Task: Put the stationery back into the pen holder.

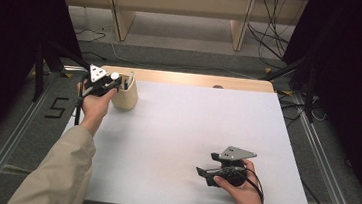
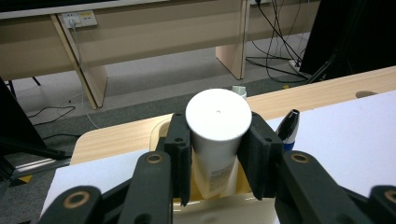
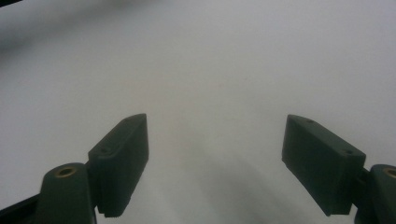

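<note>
Near the person, at about 5 o'clock on the white tabletop (image 1: 174, 146), the right gripper (image 1: 203, 173) rests low in the hand. In the right gripper view its jaws stand wide apart, with nothing but bare white between them. It has no job right now, so it is best to keep it there, out of the way.

Far off, at about 11 o'clock, the left gripper (image 2: 218, 149) is squeezed onto a white tube (image 2: 217, 140). The pads (image 2: 179, 149) press both sides of the tube, just under its round flat cap. The tube stands up in a tan cup (image 1: 125, 94) at the back left corner of the tabletop. A pen (image 2: 288, 126) with a black top stands in the cup too, just beside the tube.

My guess is the tube is going in or coming out of the cup. To do it well, move the tube straight up or down. Keep it upright, so it does not bump the pen or tip the light cup. Hold firm but not too hard, as the tube may be soft.
</note>
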Demonstrator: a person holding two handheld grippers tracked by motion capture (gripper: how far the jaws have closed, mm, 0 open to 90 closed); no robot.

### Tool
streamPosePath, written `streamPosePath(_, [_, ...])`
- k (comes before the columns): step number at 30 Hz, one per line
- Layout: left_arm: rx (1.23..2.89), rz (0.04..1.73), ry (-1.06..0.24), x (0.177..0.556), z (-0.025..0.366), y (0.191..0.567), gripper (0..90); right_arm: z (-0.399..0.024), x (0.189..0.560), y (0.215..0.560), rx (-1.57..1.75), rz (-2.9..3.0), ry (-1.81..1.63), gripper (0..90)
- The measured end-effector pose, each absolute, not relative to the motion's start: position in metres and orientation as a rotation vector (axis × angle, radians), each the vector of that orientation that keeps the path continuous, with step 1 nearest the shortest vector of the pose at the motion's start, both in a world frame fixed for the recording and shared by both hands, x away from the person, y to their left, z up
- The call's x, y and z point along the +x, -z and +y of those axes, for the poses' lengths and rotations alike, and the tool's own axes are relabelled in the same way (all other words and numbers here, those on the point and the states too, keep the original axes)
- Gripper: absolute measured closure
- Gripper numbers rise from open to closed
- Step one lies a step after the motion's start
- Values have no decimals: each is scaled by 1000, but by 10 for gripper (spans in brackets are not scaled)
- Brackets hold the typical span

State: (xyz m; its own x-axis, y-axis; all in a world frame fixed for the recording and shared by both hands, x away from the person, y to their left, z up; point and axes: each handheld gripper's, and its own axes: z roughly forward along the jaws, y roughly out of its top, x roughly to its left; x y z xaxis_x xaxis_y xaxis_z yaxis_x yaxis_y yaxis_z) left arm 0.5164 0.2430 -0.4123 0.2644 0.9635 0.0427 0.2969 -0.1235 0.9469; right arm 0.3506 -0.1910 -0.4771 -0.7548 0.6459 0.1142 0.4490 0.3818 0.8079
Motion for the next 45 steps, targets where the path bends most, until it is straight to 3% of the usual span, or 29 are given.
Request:
streamPosePath(30, [1630,1211,-906,520,240,417,659,-191,350,477,971,2423,-1312,239])
streamPosePath(35, [1595,1212,-918,517,243,412,588,-191,350,477,970,2423,-1313,239])
streamPosePath(45, [1580,1205,-918,507,248,403,550,-190,350,477,972,2423,-1310,239])
